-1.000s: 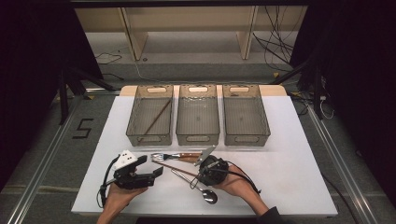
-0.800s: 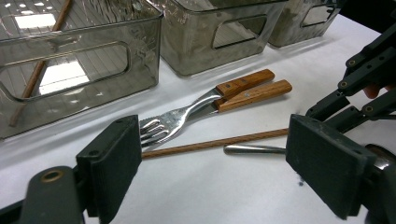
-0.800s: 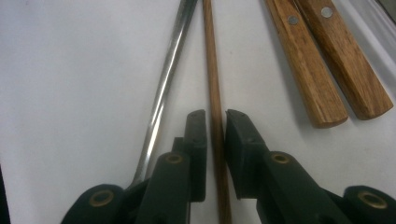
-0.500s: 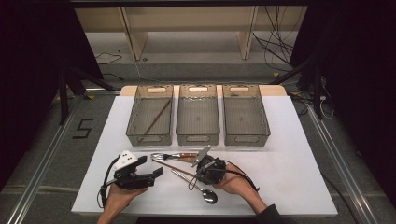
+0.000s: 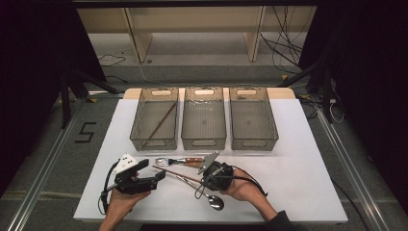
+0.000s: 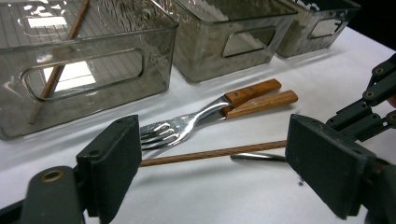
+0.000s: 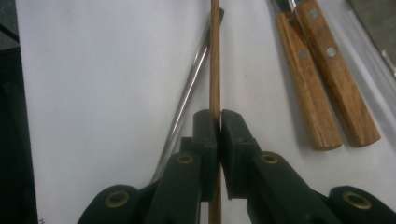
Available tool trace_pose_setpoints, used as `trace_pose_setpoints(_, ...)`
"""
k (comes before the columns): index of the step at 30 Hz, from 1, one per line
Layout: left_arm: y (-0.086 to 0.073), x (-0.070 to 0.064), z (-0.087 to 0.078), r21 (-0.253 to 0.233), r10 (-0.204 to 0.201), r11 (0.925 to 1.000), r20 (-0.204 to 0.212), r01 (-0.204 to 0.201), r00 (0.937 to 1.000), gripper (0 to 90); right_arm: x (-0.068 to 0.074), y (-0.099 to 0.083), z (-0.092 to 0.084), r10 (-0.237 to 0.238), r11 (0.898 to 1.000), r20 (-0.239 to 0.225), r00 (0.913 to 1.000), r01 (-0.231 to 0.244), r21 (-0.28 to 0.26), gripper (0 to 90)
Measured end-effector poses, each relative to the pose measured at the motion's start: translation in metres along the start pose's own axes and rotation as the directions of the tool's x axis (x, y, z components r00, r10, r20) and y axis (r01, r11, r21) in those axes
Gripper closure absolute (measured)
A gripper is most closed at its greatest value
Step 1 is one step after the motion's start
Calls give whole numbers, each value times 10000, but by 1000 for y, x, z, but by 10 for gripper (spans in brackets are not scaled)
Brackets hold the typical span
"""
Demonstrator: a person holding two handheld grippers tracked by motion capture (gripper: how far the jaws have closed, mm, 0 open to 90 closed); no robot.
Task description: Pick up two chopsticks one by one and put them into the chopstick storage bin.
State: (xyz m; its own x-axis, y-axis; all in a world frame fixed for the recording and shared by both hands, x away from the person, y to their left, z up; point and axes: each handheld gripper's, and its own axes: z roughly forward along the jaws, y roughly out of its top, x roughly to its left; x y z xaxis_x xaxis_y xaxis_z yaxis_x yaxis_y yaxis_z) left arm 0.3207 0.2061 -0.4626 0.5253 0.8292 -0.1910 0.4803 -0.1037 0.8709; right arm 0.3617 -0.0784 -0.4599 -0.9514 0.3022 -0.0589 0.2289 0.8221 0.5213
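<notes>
Pinching a thin, round, reddish-brown wooden chopstick (image 7: 215,56), the right gripper (image 7: 219,122) has its two black jaws closed on the stick, which runs straight up between them and lies on the white table (image 5: 298,159) just in front of the three smoky clear bins; those jaws have just been closing. In the left gripper view the same chopstick (image 6: 210,153) lies level across the table, just nearer than the fork (image 6: 180,127), whose wooden handle sits side by side with a second wooden handle (image 6: 261,103). The left gripper (image 6: 224,163) has its jaws spread wide with nothing held, the chopstick passing behind them. The stick's near end is hidden under the right gripper's jaws, and its far end is cut off at the top edge of the right gripper view. A steel spoon handle (image 7: 187,98) slants beside it, its bowl hidden there. Another chopstick (image 5: 161,120) rests in the left bin (image 5: 139,113). From the high view the grip itself is too small to make out.
</notes>
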Motion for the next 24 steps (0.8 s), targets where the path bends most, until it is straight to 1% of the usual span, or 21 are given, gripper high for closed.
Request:
trace_pose_setpoints(3, 4, -2, -2, -59, -155, 9999, 56, 156, 9999, 183, -2, 0, -7, 28, 9988, 48, 10000, -26, -483, 857)
trace_pose_setpoints(6, 7, -6, -4, 29, -347, 9994, 72, 347, 9994, 183, -2, 0, -16, 125, 9948, 43, 9999, -120, -1014, 856)
trace_pose_setpoints(8, 9, -8, -4, 47, -530, 9986, 266, 529, 9982, 183, -1, 1, -22, 183, 9906, 193, 9996, -155, -1359, 856)
trace_pose_setpoints(10, 11, -12, -4, 24, -812, 9967, 419, 811, 9958, 183, 0, 2, -27, 209, 9843, 304, 9993, -152, -1758, 856)
trace_pose_setpoints(11, 13, -13, -4, 44, -865, 9963, 512, 864, 9949, 184, 1, 3, -29, 309, 9815, 329, 9990, -241, -1898, 856)
trace_pose_setpoints(12, 14, -15, -3, 38, -988, 9951, 589, 987, 9934, 187, 1, 3, -30, 311, 9779, 339, 9989, -234, -2079, 856)
trace_pose_setpoints(13, 15, -18, -2, 70, -1112, 9938, 685, 1110, 9914, 189, 2, 3, -32, 426, 9753, 409, 9983, -327, -2185, 856)
trace_pose_setpoints(15, 18, -21, 1, 95, -1315, 9913, 907, 1312, 9872, 194, 3, 3, -33, 658, 9667, 411, 9970, -535, -2503, 856)
trace_pose_setpoints(16, 20, -23, 3, 68, -1484, 9889, 1029, 1484, 9836, 202, 4, 4, -34, 695, 9647, 411, 9967, -567, -2570, 856)
trace_pose_setpoints(17, 22, -24, 4, 78, -1595, 9871, 1116, 1597, 9809, 212, 5, 4, -34, 696, 9605, 482, 9964, -539, -2731, 856)
trace_pose_setpoints(18, 23, -25, 6, 49, -1702, 9853, 1190, 1708, 9782, 220, 5, 4, -35, 668, 9583, 497, 9965, -502, -2813, 856)
trace_pose_setpoints(19, 25, -27, 8, 68, -1824, 9831, 1308, 1831, 9745, 230, 6, 4, -35, 715, 9551, 488, 9962, -543, -2912, 857)
trace_pose_setpoints(21, 28, -30, 12, 128, -1997, 9797, 1528, 2001, 9679, 250, 7, 5, -36, 780, 9511, 506, 9957, -591, -3033, 856)
trace_pose_setpoints(23, 31, -33, 16, 140, -2033, 9789, 1583, 2037, 9662, 274, 8, 5, -36, 763, 9464, 536, 9956, -554, -3181, 856)
trace_pose_setpoints(24, 32, -34, 18, 136, -2041, 9787, 1621, 2046, 9654, 284, 8, 5, -37, 781, 9431, 478, 9958, -583, -3273, 856)
